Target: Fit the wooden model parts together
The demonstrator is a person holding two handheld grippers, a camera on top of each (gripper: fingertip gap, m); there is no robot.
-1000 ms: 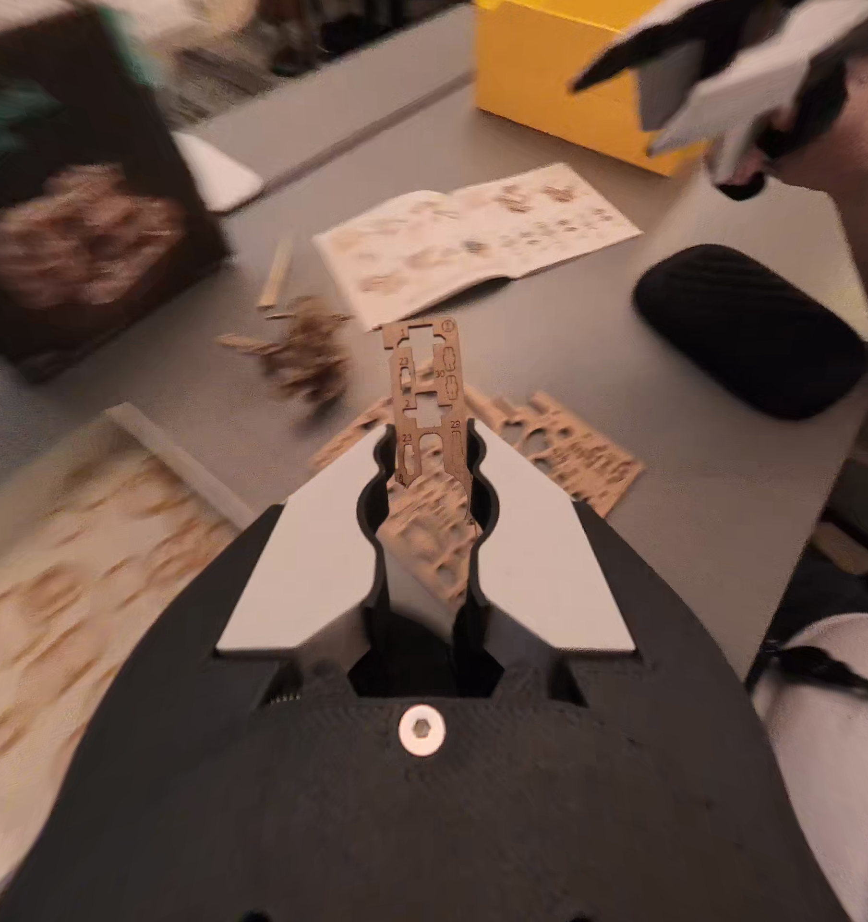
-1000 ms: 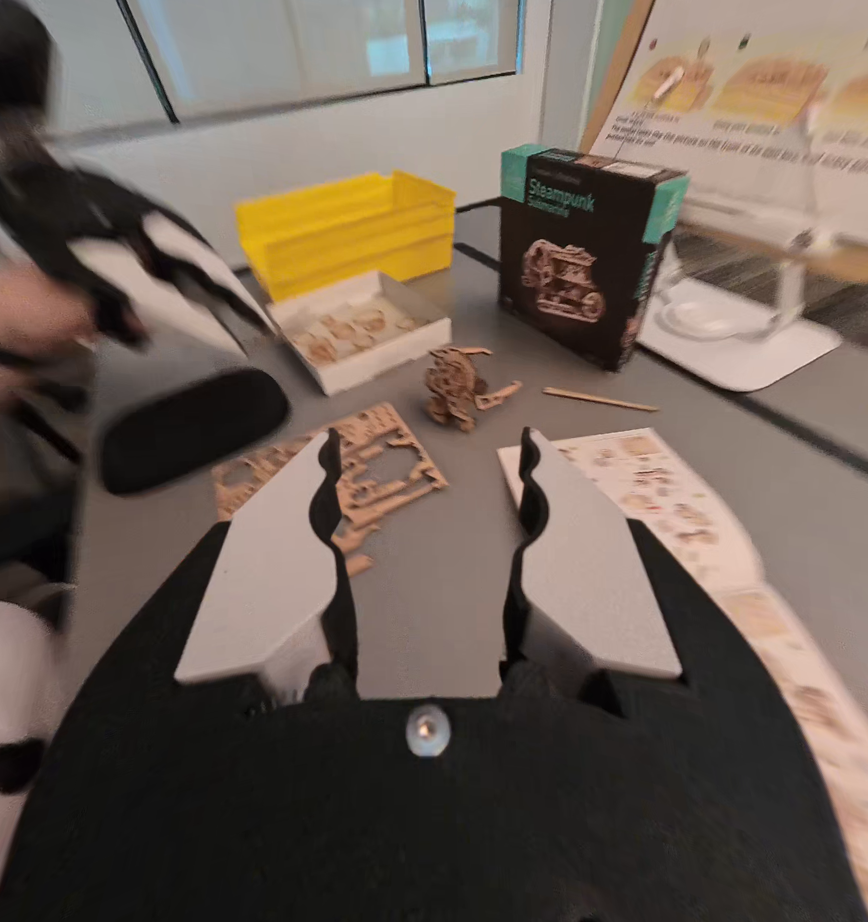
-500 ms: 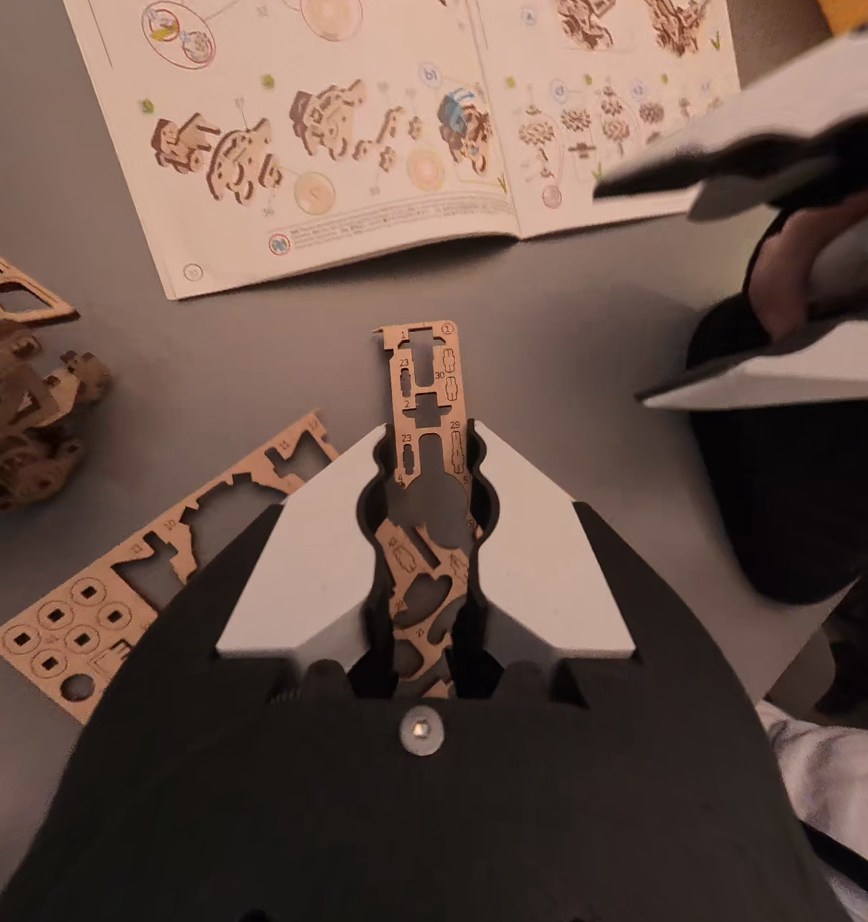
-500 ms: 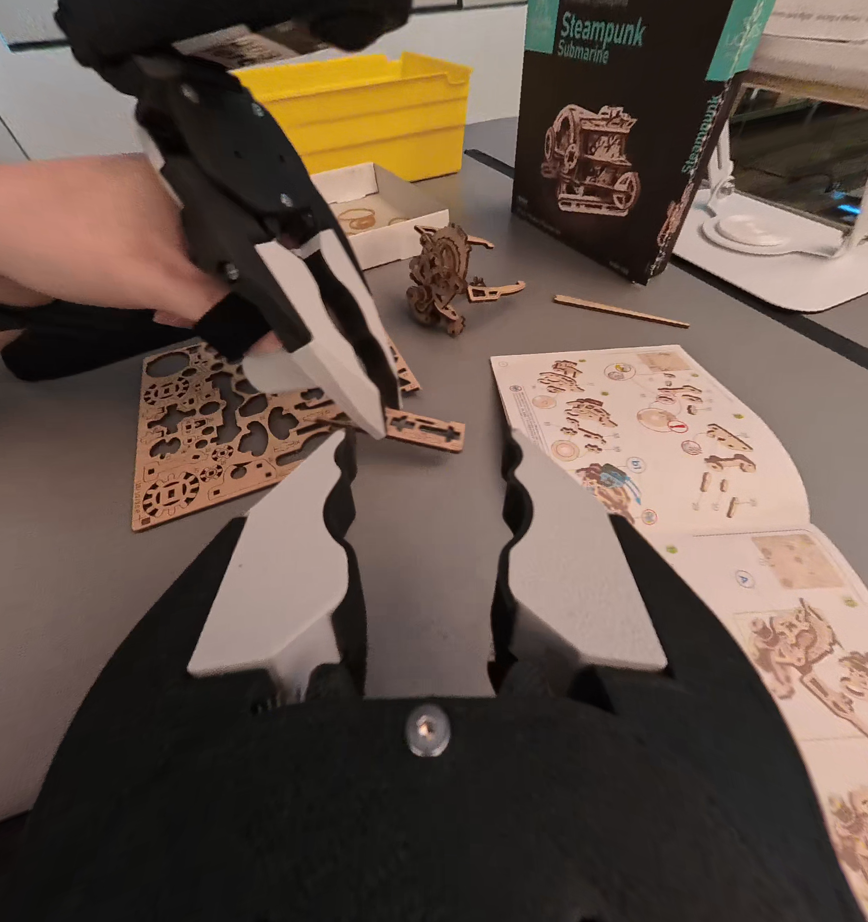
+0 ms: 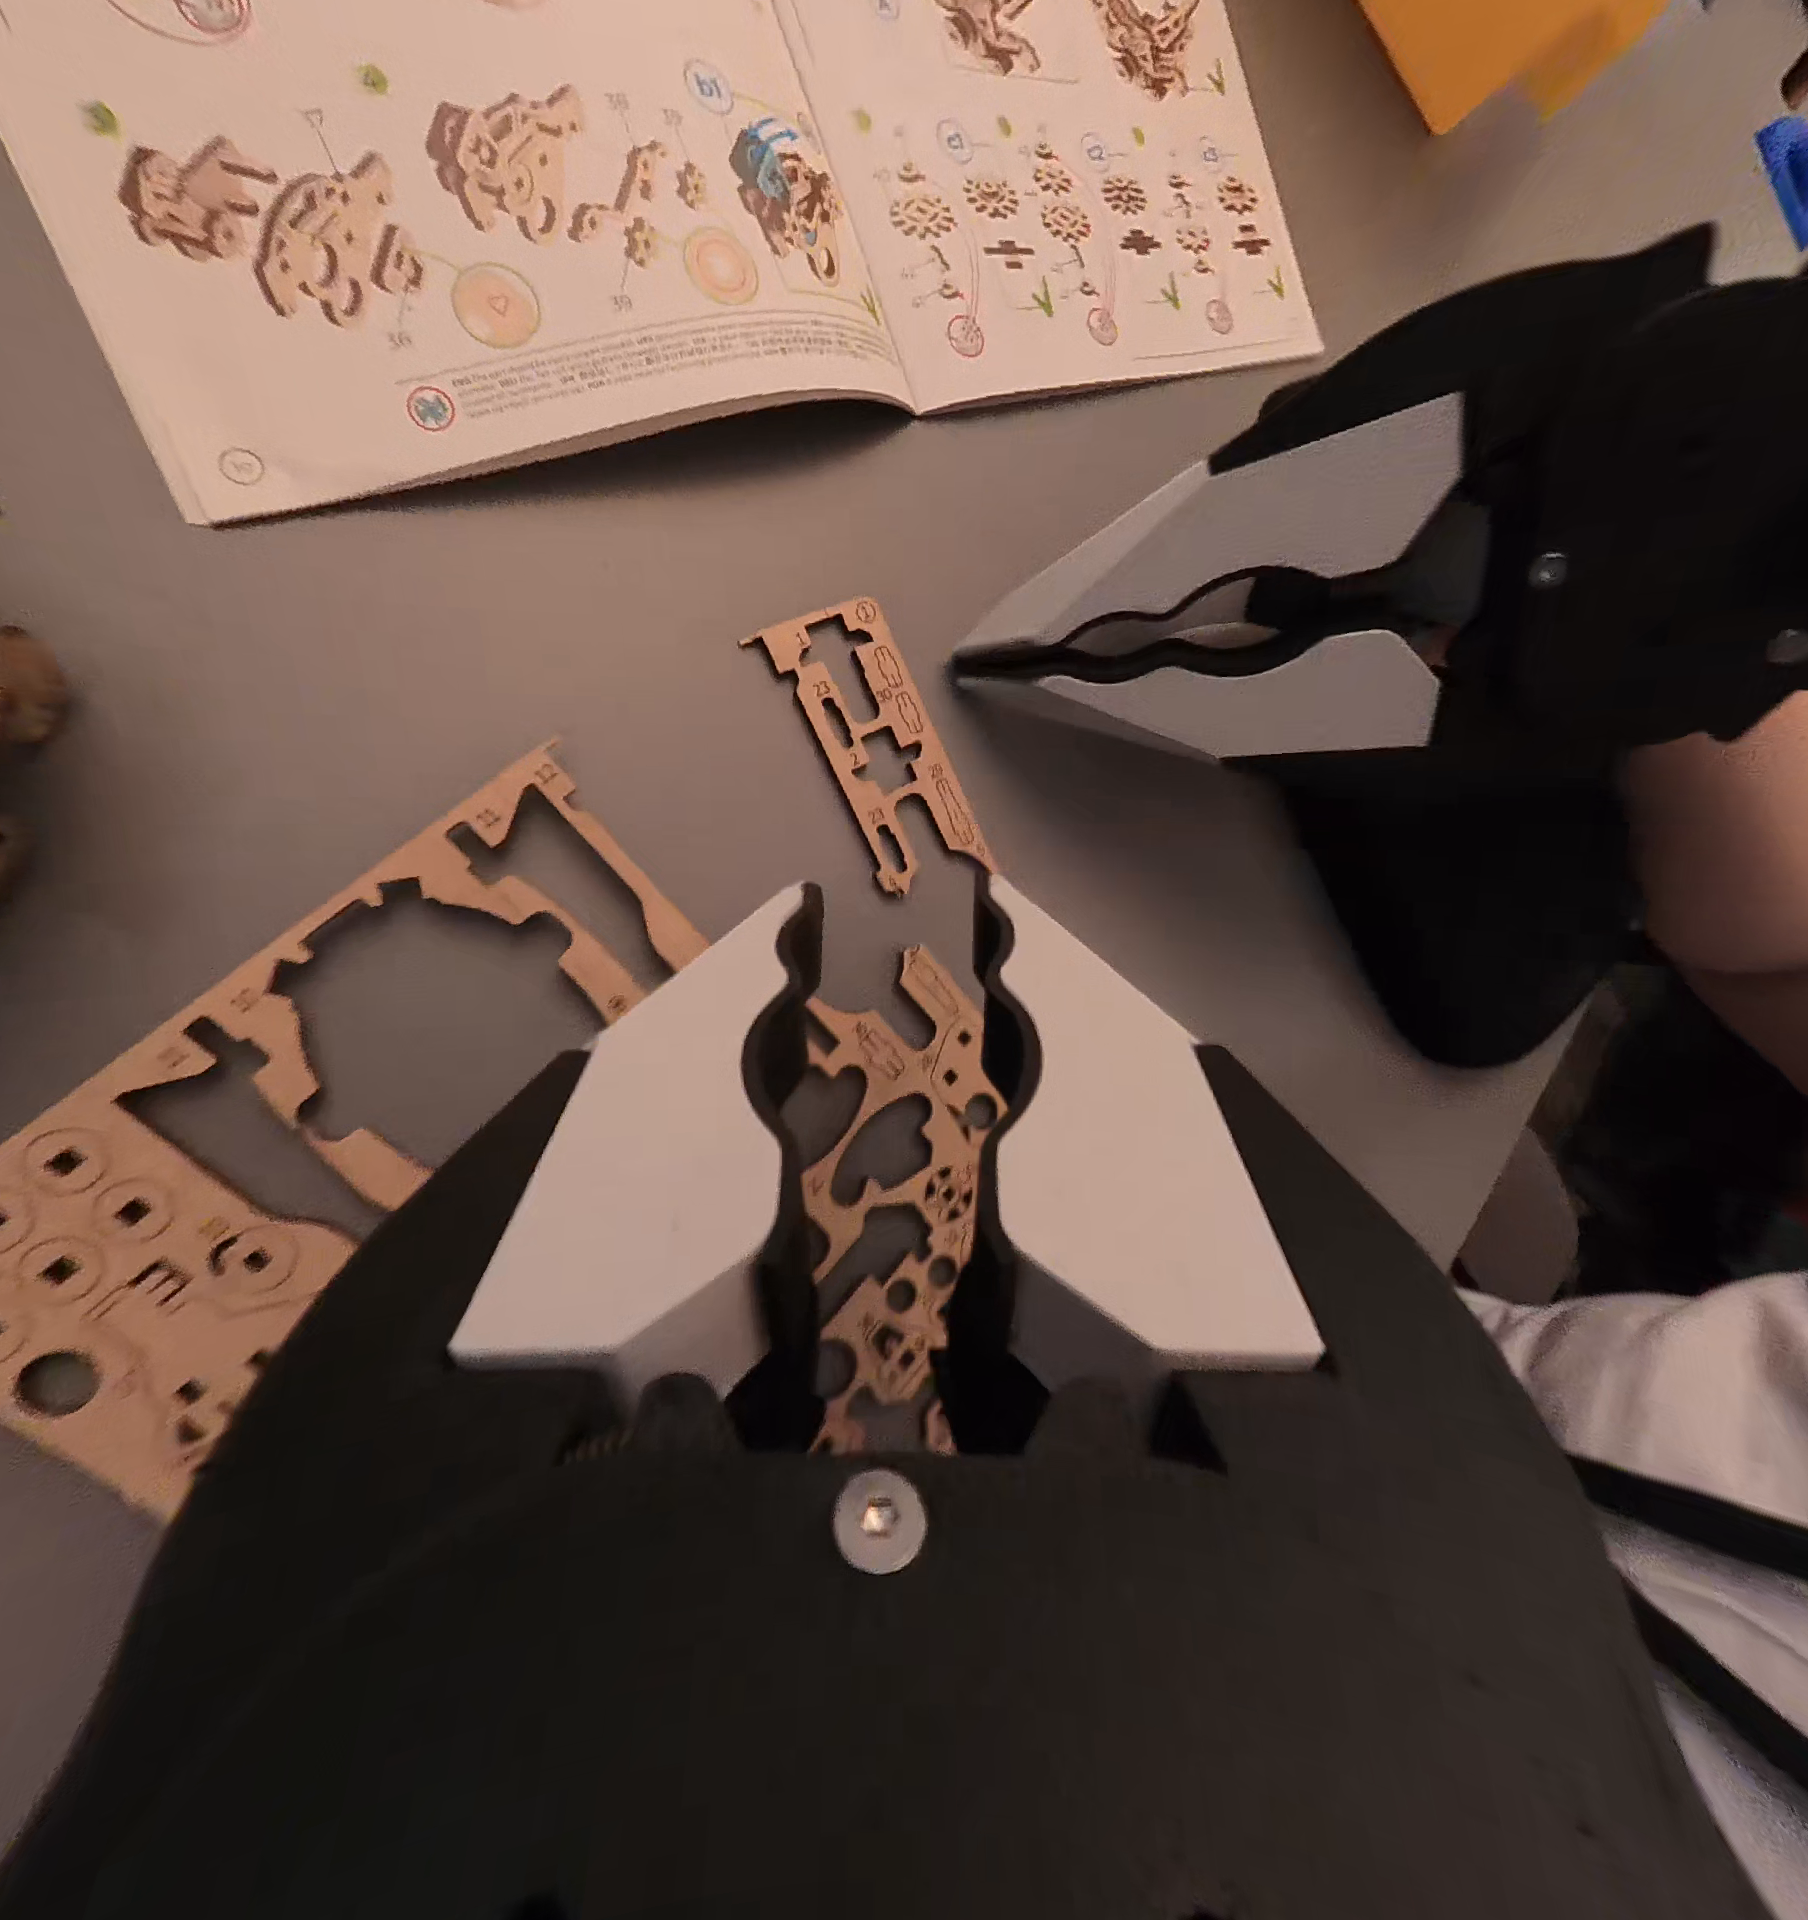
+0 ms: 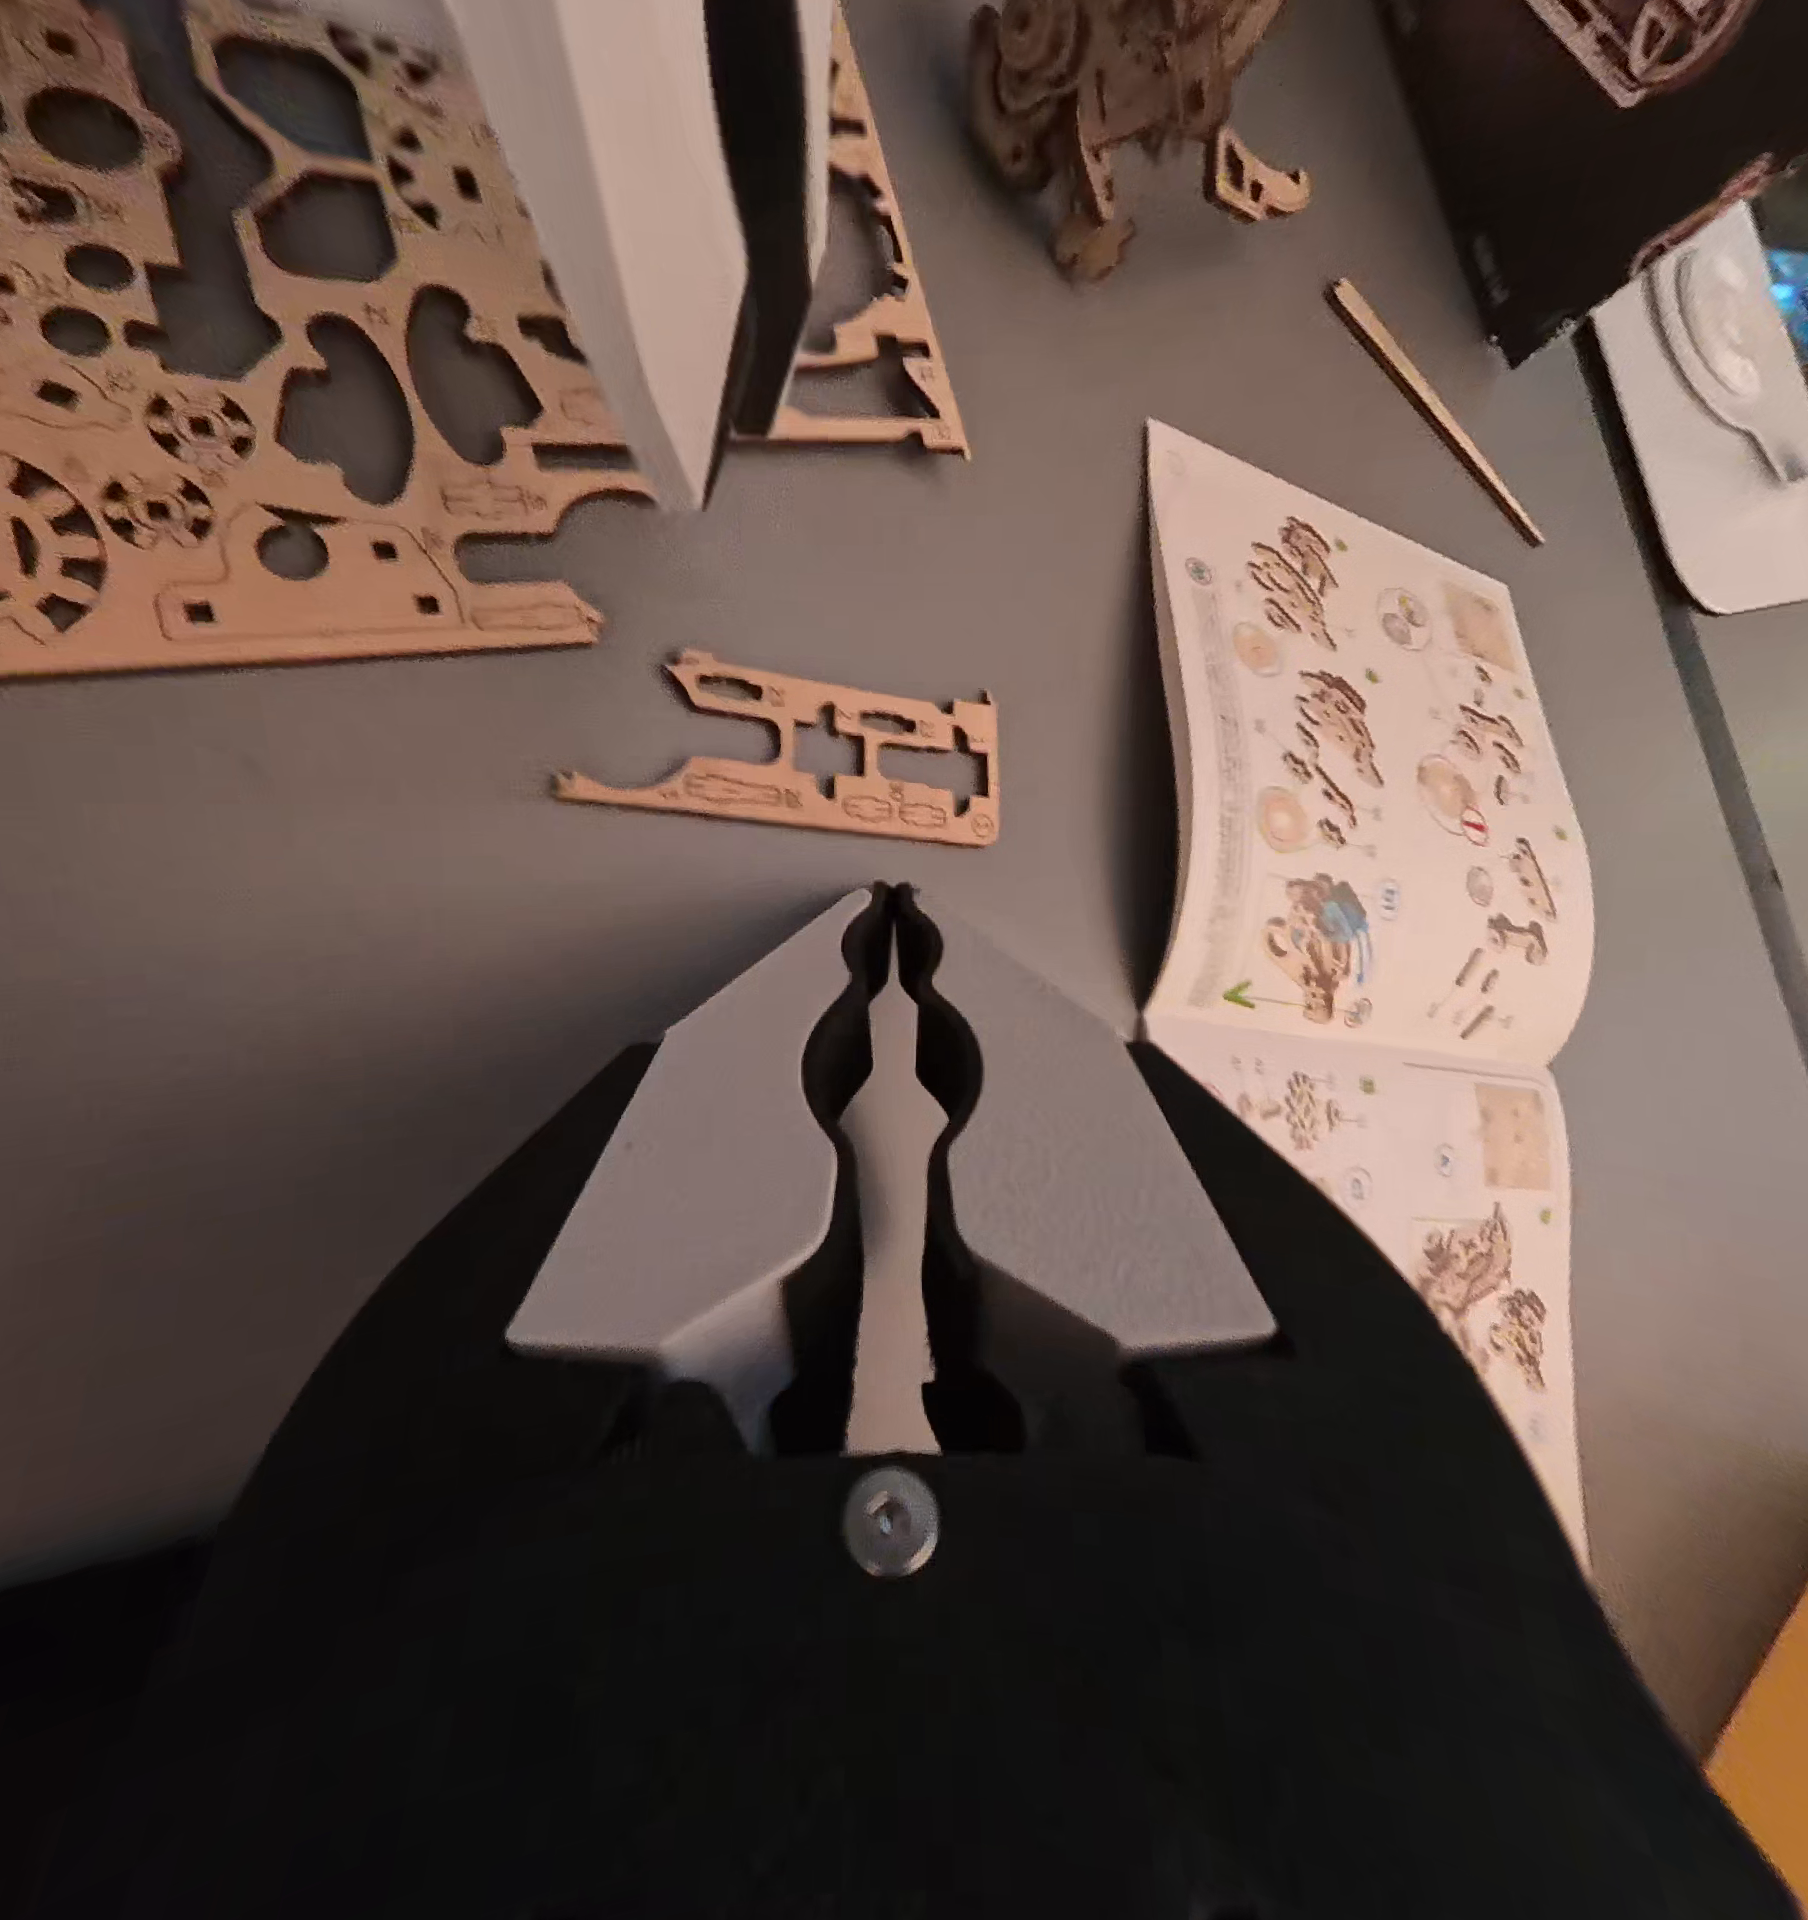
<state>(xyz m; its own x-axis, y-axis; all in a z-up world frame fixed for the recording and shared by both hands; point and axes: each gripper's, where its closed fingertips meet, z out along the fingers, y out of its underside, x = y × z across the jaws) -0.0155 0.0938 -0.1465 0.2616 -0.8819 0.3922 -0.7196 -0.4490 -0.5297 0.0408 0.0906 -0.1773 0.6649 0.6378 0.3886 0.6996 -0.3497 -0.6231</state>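
In the left wrist view my left gripper (image 5: 895, 894) is open, low over the grey table (image 5: 567, 644). A small wooden strip with cut-outs (image 5: 869, 738) lies flat on the table just beyond its tips, free of both pads. A large cut-out wooden sheet (image 5: 900, 1153) lies under the fingers. My right gripper (image 5: 967, 665) is shut, its tip just right of the strip. In the right wrist view my right gripper (image 6: 892, 896) has its pads together with nothing between them, a little short of the strip (image 6: 806, 764). A left gripper finger (image 6: 661, 260) stands over the sheet (image 6: 256, 364).
An open instruction booklet (image 5: 671, 229) lies past the strip, also in the right wrist view (image 6: 1347, 779). A second punched sheet (image 5: 256, 1091) lies at the left. A part-built wooden model (image 6: 1108, 114), a thin wooden stick (image 6: 1430, 405), a dark box (image 6: 1606, 125) and a yellow bin (image 5: 1482, 52) stand farther off. One gripper's finger ends stand about 7 cm off the other's. The thin wooden stick (image 6: 1430, 405) is about 25 cm from both grippers' fingertips.
My left gripper swung down over the table, opened and let go of the wooden strip, which now lies flat. My right gripper came down beside it and its pads came together on air.
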